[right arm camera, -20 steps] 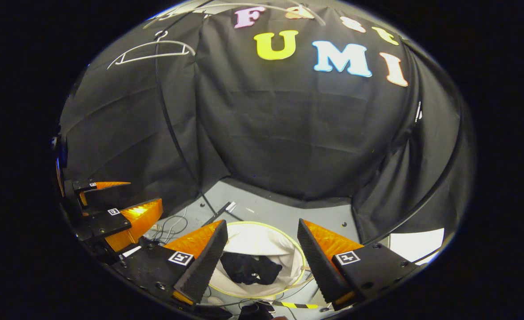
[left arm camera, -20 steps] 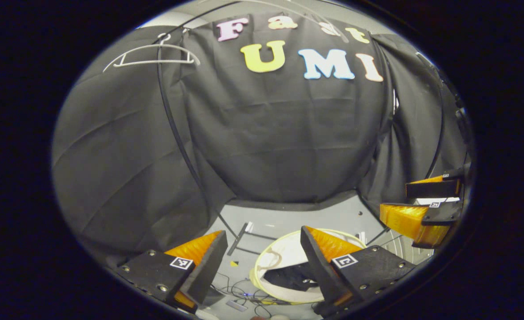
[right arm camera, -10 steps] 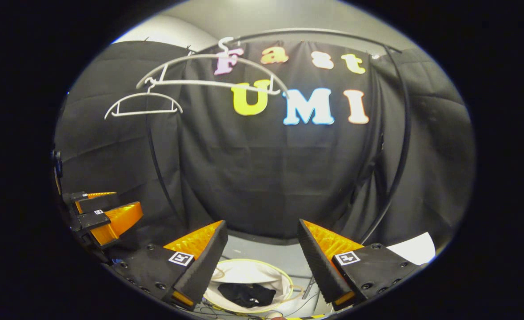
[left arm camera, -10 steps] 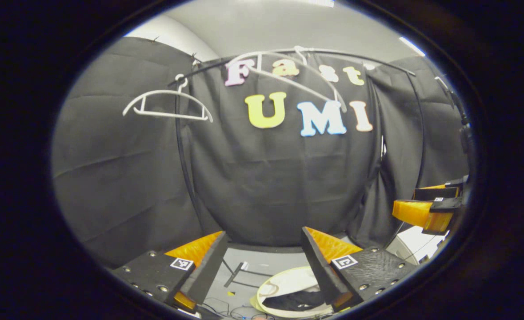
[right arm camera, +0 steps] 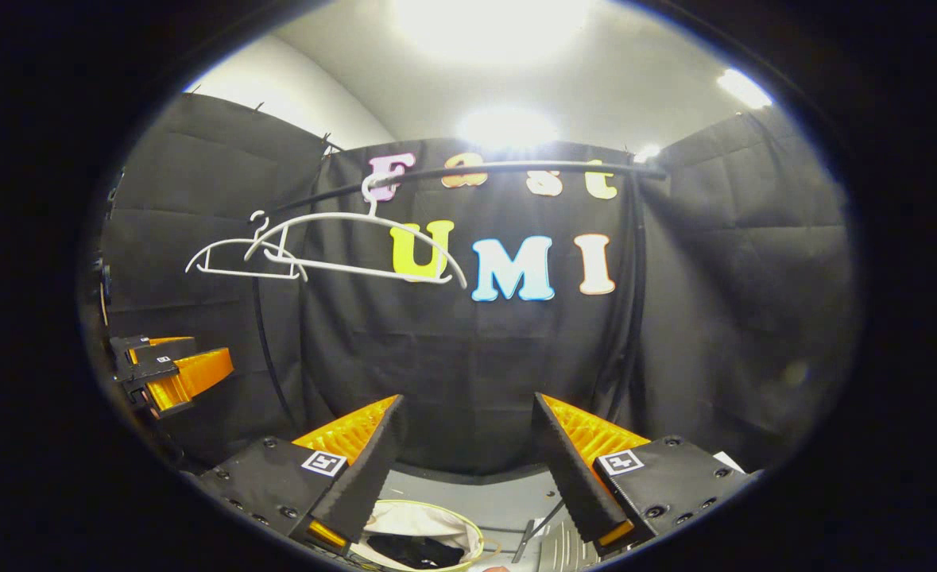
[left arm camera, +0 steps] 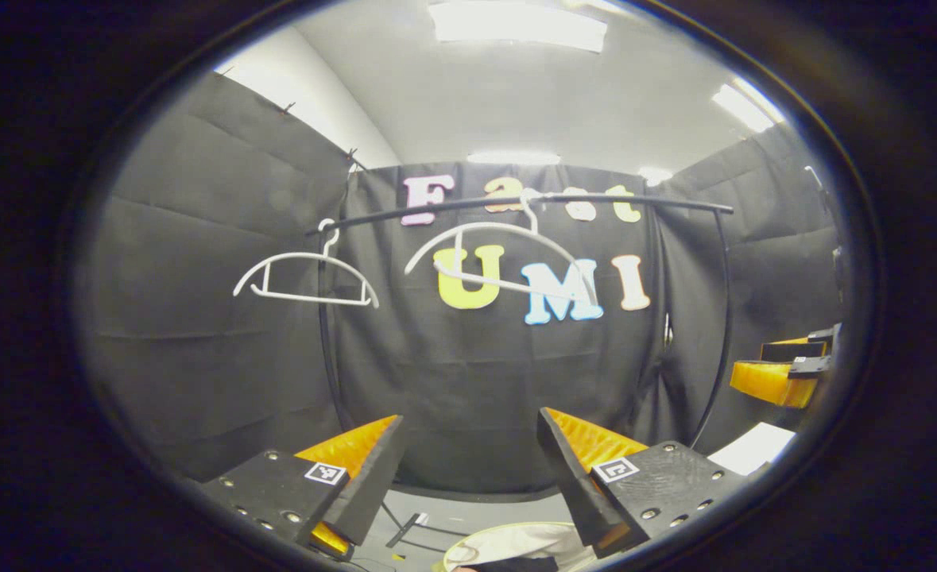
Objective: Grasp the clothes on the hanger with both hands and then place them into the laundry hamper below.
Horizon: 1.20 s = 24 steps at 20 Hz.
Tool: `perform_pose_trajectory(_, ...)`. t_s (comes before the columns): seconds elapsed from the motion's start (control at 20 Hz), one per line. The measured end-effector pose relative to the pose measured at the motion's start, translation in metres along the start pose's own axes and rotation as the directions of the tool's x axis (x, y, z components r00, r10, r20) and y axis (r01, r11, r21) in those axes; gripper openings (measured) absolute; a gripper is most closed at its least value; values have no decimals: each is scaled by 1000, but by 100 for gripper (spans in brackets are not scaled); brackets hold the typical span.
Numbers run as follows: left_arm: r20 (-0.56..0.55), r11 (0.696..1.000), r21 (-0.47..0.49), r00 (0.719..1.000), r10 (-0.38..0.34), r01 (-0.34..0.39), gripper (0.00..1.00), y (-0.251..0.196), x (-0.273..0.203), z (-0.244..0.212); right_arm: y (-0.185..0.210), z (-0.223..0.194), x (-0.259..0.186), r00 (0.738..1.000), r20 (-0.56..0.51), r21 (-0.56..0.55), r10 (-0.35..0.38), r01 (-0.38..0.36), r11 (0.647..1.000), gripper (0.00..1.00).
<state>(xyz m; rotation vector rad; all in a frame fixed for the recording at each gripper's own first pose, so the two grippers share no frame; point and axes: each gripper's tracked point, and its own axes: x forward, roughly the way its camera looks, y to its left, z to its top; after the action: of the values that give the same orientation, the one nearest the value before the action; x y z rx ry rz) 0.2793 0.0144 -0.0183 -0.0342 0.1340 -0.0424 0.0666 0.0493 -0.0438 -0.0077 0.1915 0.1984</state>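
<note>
Two bare white hangers [left arm camera: 307, 278] [left arm camera: 508, 258] hang on the black rail [left arm camera: 595, 202]; in the right gripper view they are the near hanger [right arm camera: 357, 246] and the far hanger [right arm camera: 234, 260]. The white laundry hamper [right arm camera: 404, 521] stands on the floor below, with a dark garment [right arm camera: 408, 550] inside; its rim [left arm camera: 508, 536] peeks up in the left gripper view. My left gripper [left arm camera: 468, 445] is open and empty, raised well above the hamper. My right gripper [right arm camera: 466, 425] is open and empty too. Each shows at the other's side: right gripper [left arm camera: 786, 369], left gripper [right arm camera: 166, 369].
The rail's black uprights [left arm camera: 327, 342] [left arm camera: 724, 318] stand before the cloth wall. Ceiling lights [left arm camera: 516, 20] glare overhead. Cables and a small stand [left arm camera: 404, 531] lie on the grey floor beside the hamper.
Both grippers have tilted upward from the hamper toward the rail and hangers; the hamper has slid to the bottom edge of both views. Both stayed open and empty.
</note>
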Motion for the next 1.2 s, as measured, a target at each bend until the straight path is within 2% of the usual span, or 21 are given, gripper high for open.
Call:
perform_pose_trajectory(0.2, 52, 1000, 18, 998, -18, 17, 97, -23, -29, 39, -28, 30, -33, 998, 65, 14, -26, 25, 1000, 95)
perform_pose_trajectory(0.5, 117, 1000, 13, 993, -18, 16, 97, -44, -67, 77, -49, 49, -66, 992, 121, 16, -32, 30, 999, 95)
perform_pose_trajectory(0.7, 133, 1000, 11, 991, -8, 6, 98, -51, -86, 83, -56, 54, -83, 989, 146, 25, -33, 29, 999, 95)
perform_pose_trajectory(1.2, 126, 1000, -1, 992, 10, -10, 97, -57, -89, 80, -65, 64, -91, 982, 186, 43, -32, 25, 999, 99)
